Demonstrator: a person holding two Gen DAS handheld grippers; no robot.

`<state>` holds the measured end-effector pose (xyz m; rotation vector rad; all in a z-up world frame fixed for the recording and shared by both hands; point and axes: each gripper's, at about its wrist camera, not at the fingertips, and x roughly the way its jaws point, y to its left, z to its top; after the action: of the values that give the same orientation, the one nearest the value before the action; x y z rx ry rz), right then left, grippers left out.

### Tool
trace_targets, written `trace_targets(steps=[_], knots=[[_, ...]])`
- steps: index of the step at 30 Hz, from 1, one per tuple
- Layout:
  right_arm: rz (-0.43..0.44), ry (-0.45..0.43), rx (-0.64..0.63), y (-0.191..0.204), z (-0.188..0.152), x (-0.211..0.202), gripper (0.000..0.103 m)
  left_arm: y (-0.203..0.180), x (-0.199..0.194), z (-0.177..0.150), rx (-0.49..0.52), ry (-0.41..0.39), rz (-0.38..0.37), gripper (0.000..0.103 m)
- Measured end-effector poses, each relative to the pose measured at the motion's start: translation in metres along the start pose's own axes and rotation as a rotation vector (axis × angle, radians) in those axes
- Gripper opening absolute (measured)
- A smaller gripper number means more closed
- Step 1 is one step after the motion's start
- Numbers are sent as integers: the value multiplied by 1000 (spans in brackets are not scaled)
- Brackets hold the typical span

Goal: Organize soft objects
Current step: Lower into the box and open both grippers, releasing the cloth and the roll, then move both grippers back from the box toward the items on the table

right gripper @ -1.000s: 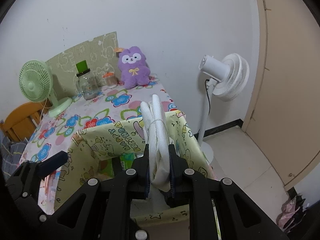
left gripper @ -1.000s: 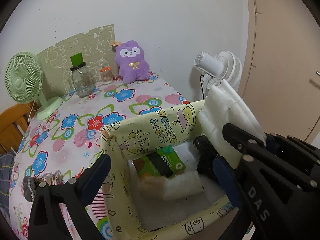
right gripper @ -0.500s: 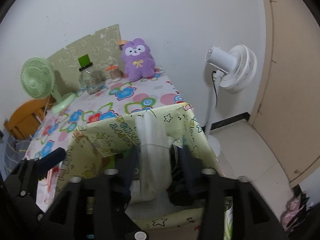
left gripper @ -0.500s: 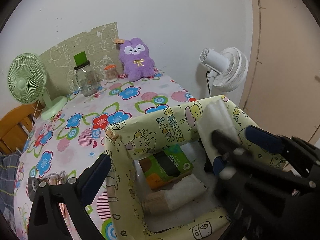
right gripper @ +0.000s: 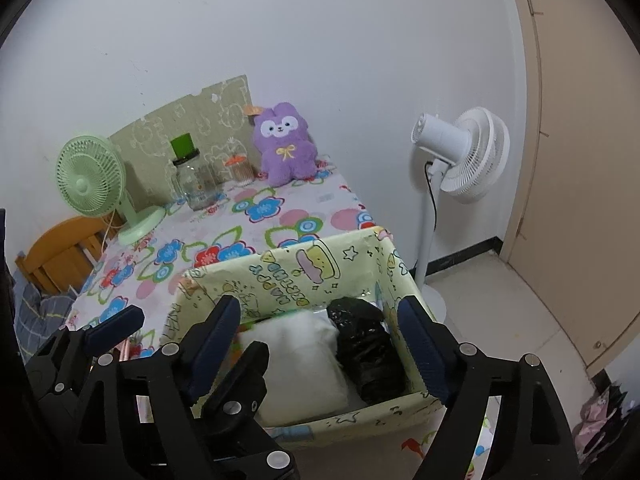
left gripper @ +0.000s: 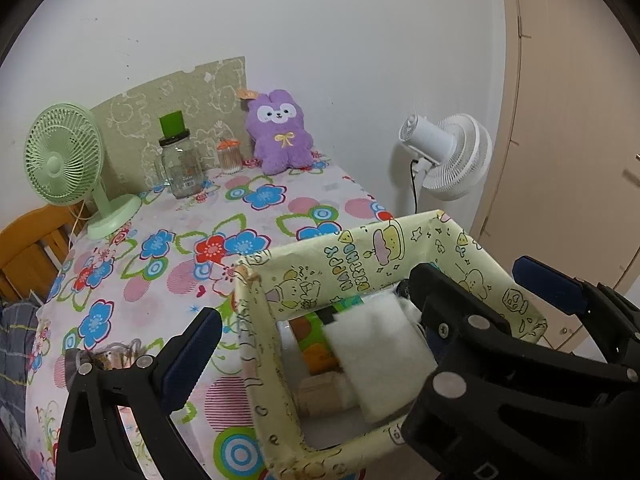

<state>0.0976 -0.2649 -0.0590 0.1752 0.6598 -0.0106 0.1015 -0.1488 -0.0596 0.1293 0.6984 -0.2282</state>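
Observation:
A yellow cartoon-print box (left gripper: 352,256) (right gripper: 304,268) stands at the table's near right corner. A white soft pad (left gripper: 380,356) (right gripper: 304,360) lies inside it, beside a black crumpled bag (right gripper: 368,348) and a green package (left gripper: 316,336). My right gripper (right gripper: 320,340) is open and empty just above the pad. My left gripper (left gripper: 360,304) is open, its fingers straddling the box. A purple plush bunny (left gripper: 280,136) (right gripper: 286,144) sits at the table's far edge against the wall.
On the flowered tablecloth (left gripper: 240,216) stand a green desk fan (left gripper: 68,164), a glass jar (left gripper: 182,164) and a small toothpick jar (left gripper: 230,156). A white floor fan (right gripper: 460,156) stands right of the table. A wooden chair (left gripper: 28,248) is at left.
My right gripper lowered the white pad into the box, opened and let it go. The pad now lies flat inside. The left gripper stayed open around the box.

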Motion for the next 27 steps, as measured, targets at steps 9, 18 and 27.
trace_targets(steps=[9,18,27], knots=[[-7,-31,-28,18,2,-19,86,11,-21,0,-7,-46,14,103],[1,-74,-54,39,2,-38,90,28,-43,-3,-27,-92,23,103],[13,-97,-73,63,-3,-50,94,50,-61,-11,-48,-119,42,103]])
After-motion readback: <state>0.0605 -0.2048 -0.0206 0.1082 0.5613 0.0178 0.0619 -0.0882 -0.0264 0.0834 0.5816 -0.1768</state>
